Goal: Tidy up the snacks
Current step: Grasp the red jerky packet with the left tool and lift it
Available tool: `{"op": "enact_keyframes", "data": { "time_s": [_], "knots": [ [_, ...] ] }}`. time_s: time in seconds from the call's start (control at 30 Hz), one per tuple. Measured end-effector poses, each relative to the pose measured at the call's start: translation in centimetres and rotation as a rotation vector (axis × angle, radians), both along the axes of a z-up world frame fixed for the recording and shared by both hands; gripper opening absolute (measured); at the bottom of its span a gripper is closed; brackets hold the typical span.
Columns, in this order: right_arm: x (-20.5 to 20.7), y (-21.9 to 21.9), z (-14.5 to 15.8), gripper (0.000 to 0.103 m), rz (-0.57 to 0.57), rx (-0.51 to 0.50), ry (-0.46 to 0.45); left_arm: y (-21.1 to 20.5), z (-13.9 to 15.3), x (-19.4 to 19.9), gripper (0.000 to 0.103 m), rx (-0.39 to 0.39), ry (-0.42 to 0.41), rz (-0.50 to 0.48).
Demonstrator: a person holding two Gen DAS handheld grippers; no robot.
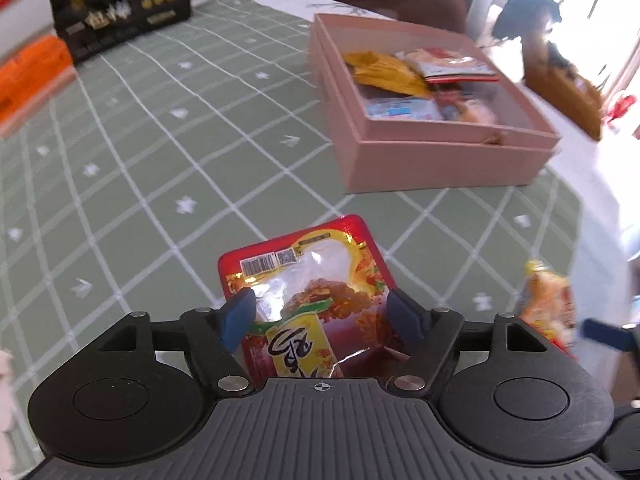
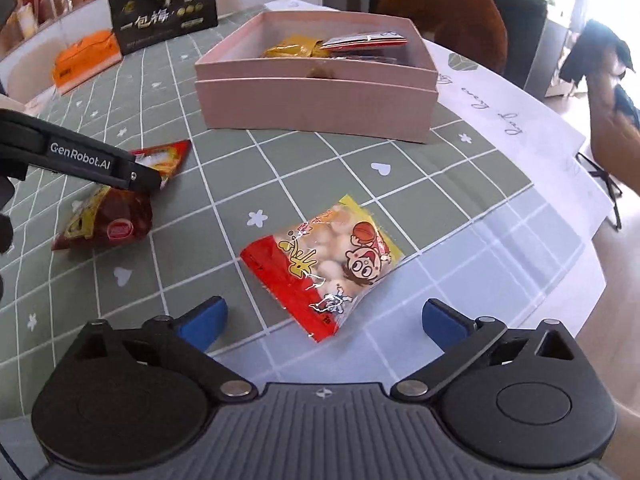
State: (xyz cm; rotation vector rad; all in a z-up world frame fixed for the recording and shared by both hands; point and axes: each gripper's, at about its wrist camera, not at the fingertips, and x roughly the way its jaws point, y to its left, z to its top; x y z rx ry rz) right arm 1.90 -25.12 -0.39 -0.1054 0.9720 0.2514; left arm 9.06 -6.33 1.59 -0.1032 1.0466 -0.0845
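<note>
My left gripper (image 1: 322, 312) has its blue pads on both sides of a red and yellow snack packet (image 1: 308, 292) and seems shut on it above the green checked cloth. The same packet shows under the left gripper's body in the right wrist view (image 2: 108, 216). My right gripper (image 2: 324, 320) is open and empty, just short of a red and yellow packet of round snacks (image 2: 324, 268) lying flat on the cloth. A pink box (image 1: 440, 160) (image 2: 316, 108) holding several snack packets stands further back.
A black printed box (image 2: 164, 8) and an orange box (image 2: 86, 62) stand at the far left of the table. White paper (image 2: 520, 120) lies right of the pink box. The table's edge (image 2: 580, 280) runs close on the right. A brown chair (image 2: 444, 12) stands behind.
</note>
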Motion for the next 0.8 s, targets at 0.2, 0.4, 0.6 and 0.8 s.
{"op": "enact_keyframes", "data": {
  "time_s": [0.2,0.4,0.6,0.8],
  "knots": [
    [0.1,-0.1,-0.1,0.103,-0.013,0.004,-0.03,1.1,1.1,-2.7,0.071,-0.034,-0.064,0.075],
    [-0.3,0.1,-0.3,0.103,-0.036,0.01,-0.071,1.4,-0.2,-2.6,0.079,-0.128,-0.009,0.13],
    [0.1,-0.9,1.1,0.094,-0.01,0.092,-0.047,0.6,-0.2,-2.4,0.08,-0.157,-0.001,0.06],
    [0.6,1.6,3.3,0.094,0.098,0.089,-0.13,3.3,0.2,-3.2,0.068,-0.295,-0.013,0.121]
  ]
}}
